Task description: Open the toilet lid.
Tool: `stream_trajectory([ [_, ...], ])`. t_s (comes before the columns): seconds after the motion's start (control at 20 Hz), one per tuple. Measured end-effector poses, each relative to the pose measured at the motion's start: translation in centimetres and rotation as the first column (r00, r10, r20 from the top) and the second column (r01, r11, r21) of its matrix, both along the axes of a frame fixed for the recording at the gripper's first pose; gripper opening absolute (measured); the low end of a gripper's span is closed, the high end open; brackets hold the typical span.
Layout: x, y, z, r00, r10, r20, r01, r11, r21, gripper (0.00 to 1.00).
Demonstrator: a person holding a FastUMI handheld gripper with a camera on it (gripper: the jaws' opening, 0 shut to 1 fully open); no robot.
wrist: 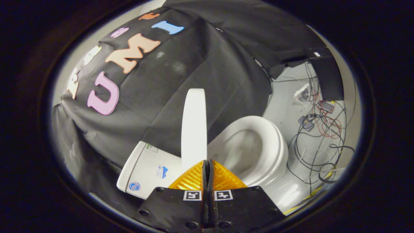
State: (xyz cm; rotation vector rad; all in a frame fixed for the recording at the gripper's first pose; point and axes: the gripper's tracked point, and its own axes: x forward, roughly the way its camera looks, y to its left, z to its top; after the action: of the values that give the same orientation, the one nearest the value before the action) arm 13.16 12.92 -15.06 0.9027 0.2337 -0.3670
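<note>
- The toilet lid (194, 124) stands raised on edge just ahead of the gripper (207, 166), beside the open seat (270, 145) and the tank (147, 170).
- The jaws are clenched together, gripping nothing.
- Risk, as I judge it: unsupported, the lid may tip back down onto the seat.

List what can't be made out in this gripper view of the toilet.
- Gripper: fingers closed together; any contact with the raised white plastic toilet lid is hidden behind their tips.
- White ceramic cistern: its labels are too small to make out.
- White toilet bowl: its near side is covered by the gripper body.
- Tangle of black and red cables: too small to trace.
</note>
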Motion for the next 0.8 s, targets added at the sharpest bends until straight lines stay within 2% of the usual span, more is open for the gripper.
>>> stream_trajectory([
  [0.25,0.6,0.7,1.5,1.000,0.023,0.014,-0.021,0.993,-0.114,0.00],
  [0.45,0.4,0.7,1.6,0.996,0.038,-0.074,-0.054,0.973,-0.224,0.00],
  [0.65,0.8,1.4,2.9,0.996,0.016,-0.085,-0.034,0.975,-0.219,0.00],
  [0.8,1.5,2.4,3.9,0.993,0.023,-0.118,-0.054,0.960,-0.273,0.00],
])
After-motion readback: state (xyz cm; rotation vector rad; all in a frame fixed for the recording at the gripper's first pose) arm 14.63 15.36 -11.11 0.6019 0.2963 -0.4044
